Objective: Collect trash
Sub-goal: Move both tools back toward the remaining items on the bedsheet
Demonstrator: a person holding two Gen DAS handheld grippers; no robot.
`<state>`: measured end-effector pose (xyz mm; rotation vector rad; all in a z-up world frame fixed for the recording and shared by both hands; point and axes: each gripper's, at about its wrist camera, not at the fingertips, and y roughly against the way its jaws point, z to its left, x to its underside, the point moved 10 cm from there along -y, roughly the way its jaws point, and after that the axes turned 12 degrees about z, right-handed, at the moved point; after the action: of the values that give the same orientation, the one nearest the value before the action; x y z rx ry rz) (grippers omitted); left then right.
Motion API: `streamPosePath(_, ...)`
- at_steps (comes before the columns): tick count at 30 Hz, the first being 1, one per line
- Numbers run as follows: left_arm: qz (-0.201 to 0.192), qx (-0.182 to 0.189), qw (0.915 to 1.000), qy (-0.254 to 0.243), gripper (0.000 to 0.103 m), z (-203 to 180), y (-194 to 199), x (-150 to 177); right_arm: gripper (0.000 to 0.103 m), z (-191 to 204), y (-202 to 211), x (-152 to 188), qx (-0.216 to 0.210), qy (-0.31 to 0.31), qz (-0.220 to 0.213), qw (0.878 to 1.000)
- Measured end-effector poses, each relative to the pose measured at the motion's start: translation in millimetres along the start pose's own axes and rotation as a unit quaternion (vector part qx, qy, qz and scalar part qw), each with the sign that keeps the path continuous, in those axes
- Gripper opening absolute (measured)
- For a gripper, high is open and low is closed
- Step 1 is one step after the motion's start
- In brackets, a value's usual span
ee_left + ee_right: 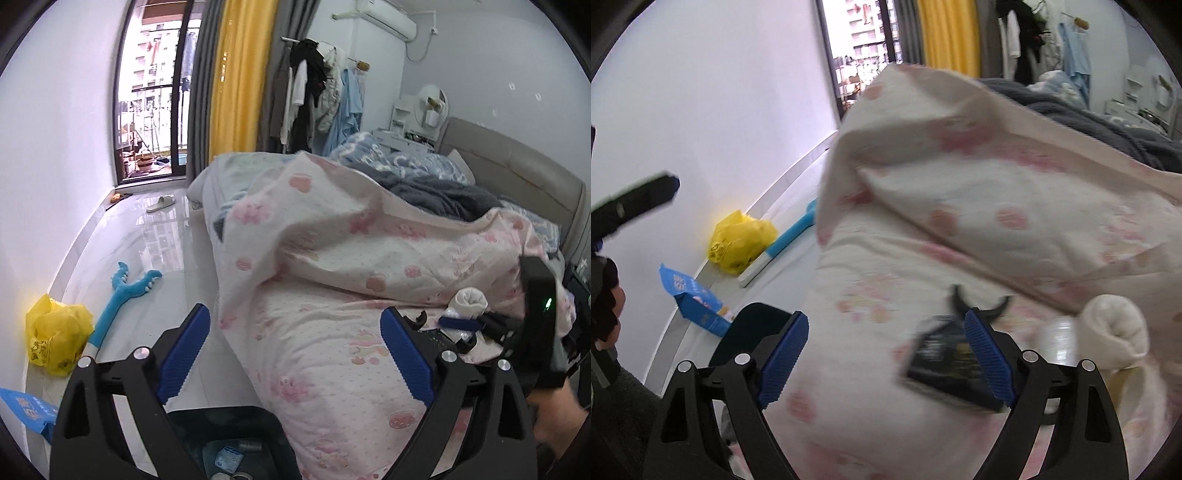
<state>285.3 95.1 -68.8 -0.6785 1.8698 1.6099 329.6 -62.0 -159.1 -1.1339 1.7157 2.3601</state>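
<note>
My left gripper (295, 350) is open and empty, over the edge of a bed with a pink flowered quilt (332, 258). Below it stands a dark bin (229, 443) holding a few scraps. My right gripper (886, 354) is open above the quilt (960, 184); a dark wrapper (942, 365) lies on the bedding by its right finger, with a black clip (979, 306) just beyond. The right gripper also shows at the right of the left wrist view (469, 325). A rolled white sock (1115, 328) and a clear plastic piece (1056, 343) lie to the right.
On the floor by the wall lie a yellow plastic bag (55, 332), a blue packet (694, 299) and a blue toy (122, 295). The bin (753, 325) sits beside the bed. A slipper (160, 203) lies near the balcony door. Clothes hang behind the bed.
</note>
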Motion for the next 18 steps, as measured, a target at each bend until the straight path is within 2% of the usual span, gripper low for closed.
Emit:
streamPosePath(6,0.011,0.003,0.9999,-0.012,0.095,-24.3,-20.6,2.3,0.087,-46.7,12.1,1.3,0.031,-0.006,-0.012,0.999)
streamPosePath(18,0.050,0.023,0.9977,-0.039,0.095,-65.6,-59.9,12.7,0.087,-116.5,30.5,2.9,0.055,-0.036,-0.028,0.997)
